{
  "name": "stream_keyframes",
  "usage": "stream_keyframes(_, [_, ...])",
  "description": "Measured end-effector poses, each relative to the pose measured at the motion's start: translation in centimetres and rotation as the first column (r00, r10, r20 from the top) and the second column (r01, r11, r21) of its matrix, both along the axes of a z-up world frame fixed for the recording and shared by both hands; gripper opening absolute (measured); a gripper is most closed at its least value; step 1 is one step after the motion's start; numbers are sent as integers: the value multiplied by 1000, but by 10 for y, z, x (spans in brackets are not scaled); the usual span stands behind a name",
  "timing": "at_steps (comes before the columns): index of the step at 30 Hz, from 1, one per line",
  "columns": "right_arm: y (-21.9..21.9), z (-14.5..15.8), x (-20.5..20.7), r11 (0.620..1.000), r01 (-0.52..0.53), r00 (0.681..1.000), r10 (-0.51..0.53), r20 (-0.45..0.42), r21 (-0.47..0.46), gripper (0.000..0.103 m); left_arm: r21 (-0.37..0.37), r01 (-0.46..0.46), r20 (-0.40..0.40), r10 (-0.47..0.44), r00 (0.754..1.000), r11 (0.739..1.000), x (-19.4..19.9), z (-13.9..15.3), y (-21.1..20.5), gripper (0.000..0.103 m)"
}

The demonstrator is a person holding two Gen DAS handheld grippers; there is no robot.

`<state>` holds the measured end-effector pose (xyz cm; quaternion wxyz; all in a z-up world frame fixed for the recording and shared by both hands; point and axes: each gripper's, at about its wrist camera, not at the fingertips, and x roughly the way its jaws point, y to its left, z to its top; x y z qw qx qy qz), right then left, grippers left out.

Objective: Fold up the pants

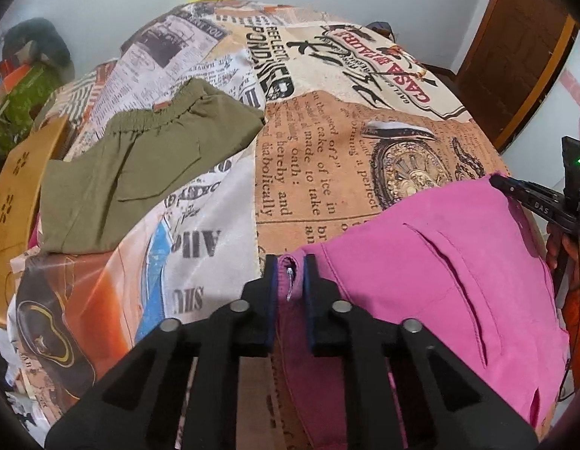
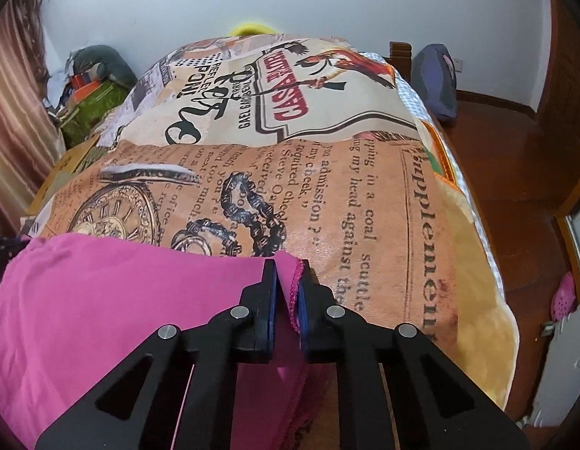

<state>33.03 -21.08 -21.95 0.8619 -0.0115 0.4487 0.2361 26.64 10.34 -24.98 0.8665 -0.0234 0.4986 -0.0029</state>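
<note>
Pink pants (image 1: pixel 440 262) cut off by lower frame edges. Folded olive garment (image 1: pixel 140 172) partly clipped behind wooden chair back (image 1: pixel 16 202).

A bed covered by a blanket (image 2: pixel 327 172) printed with newspaper text and a pocket watch filled the room. Behind it rose a plain pale wall (image 2: pixel 327 3). A striped curtain (image 2: pixel 12 86) hung at the left. The floor (image 2: pixel 507 157) to the right was reddish-brown wood. A brown wooden door (image 1: pixel 515 48) stood beyond the bed's far corner.
</note>
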Motion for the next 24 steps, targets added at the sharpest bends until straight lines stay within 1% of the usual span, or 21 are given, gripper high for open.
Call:
stream_keyframes(3, [2,-2,2,1000,0,1000,0,12,-27,4,29,-24,34,23,999,999,-2,7,0,8])
stream_keyframes(7, [5,-2,3,998,-1,1000,3,27,-62,3,-15,-58,56,59,997,998,-2,16,15,8])
stream_keyframes(8, [7,-2,2,997,-2,999,4,36,-77,3,-10,-63,57,64,996,998,-2,15,17,8])
stream_keyframes(10, [9,-3,3,995,-5,999,9,43,-97,3,23,-83,51,82,995,996,-2,7,20,9])
stream_keyframes(11, [11,-3,4,994,-5,999,10,46,-105,3,24,-85,34,84,996,996,-1,1,21,9])
stream_keyframes(12, [12,-4,4,994,-6,999,12,48,-113,3,8,-91,15,91,996,996,-1,-7,23,9])
stream_keyframes(15, [16,-2,5,991,-18,999,23,41,-133,4,14,-91,21,90,996,996,-2,-5,23,10])
stream_keyframes(18, [14,3,7,991,-25,1000,25,-1,-131,6,52,-75,6,75,997,996,-3,5,18,11])
stream_keyframes(19, [12,10,6,992,-17,1000,17,-3,-128,6,67,-63,8,63,998,996,-4,11,16,11])
stream_keyframes(21, [11,25,1,994,-11,1000,14,26,-107,8,75,-47,27,45,999,996,-7,25,14,11])
stream_keyframes(24, [14,52,-8,998,-28,997,32,74,-58,10,53,-20,88,15,996,998,-12,54,5,13])
